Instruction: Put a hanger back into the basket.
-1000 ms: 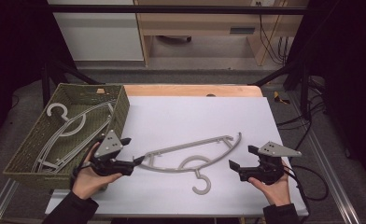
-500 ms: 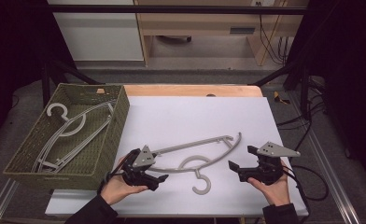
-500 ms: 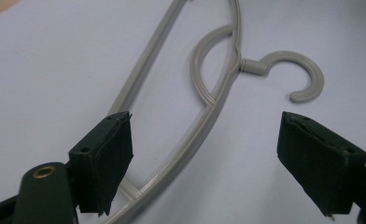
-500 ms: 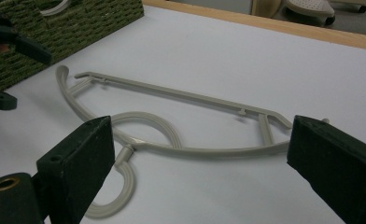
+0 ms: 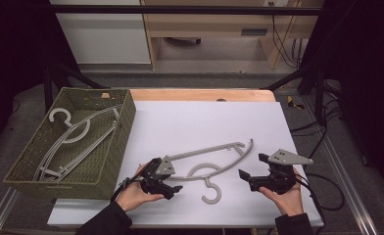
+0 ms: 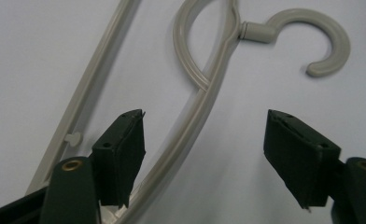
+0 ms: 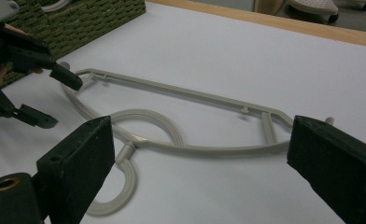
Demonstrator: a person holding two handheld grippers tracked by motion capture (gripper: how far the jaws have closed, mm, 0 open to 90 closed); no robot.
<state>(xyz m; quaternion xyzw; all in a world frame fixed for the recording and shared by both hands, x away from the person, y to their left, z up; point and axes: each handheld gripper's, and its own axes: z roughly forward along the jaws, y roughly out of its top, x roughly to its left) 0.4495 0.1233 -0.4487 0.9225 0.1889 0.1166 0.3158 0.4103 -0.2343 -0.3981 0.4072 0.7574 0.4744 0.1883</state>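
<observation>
Grey plastic hanger (image 5: 204,164): one piece, lying flat on the white worktop (image 5: 204,122), hook curled toward the person's edge, straight bar on the far side. Position: between the two sets of fingers, its left end under the left gripper (image 5: 173,186), its right curved end just beyond the right gripper (image 5: 251,166) and apart from it. Left gripper: held in the person's left hand (image 5: 133,196), fingers (image 6: 123,154) spread wide and empty; in the left gripper view the hanger's curved shoulder runs up between them, close beside the left-hand finger, with the hook (image 6: 312,42) ahead and to the right; contact with the finger cannot be told. Right gripper: held in the person's right hand (image 5: 288,198), fingers (image 7: 83,163) wide apart, holding nothing; in the right gripper view the hanger lies ahead between them on the worktop, the left gripper farther off at its far end. Woven green basket (image 5: 109,161): on the worktop's left edge, beyond and to the left of the left fingers; holds further grey hangers (image 5: 72,134), stacked loosely.
</observation>
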